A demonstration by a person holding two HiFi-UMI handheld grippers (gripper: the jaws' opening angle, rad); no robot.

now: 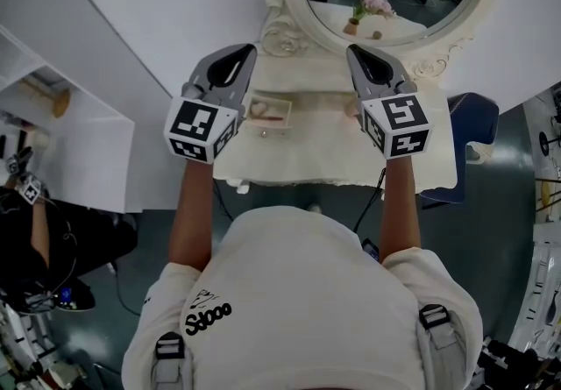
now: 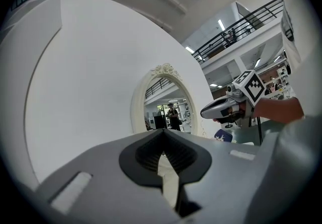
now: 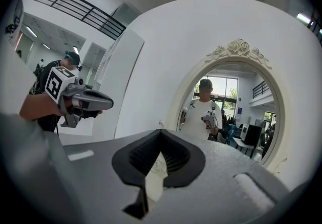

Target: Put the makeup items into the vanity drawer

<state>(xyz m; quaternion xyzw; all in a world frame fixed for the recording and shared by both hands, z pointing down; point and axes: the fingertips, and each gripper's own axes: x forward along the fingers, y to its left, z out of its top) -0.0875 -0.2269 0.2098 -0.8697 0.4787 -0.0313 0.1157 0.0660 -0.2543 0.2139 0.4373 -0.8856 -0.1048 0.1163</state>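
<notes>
Head cam: above the person, aimed steeply down at the vanity top, with left gripper and right gripper in frame. Each gripper cam looks roughly level along its own jaws at the wall and mirror. The right one sits nearer. Each sees the other gripper; all three share the mirror.

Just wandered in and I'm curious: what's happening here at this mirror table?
A person stands at a white vanity with an oval mirror, a two-jaw gripper in each hand. The left gripper and right gripper are both shut and empty, held above the tabletop. A small tray of items lies on the vanity, untouched.
</notes>
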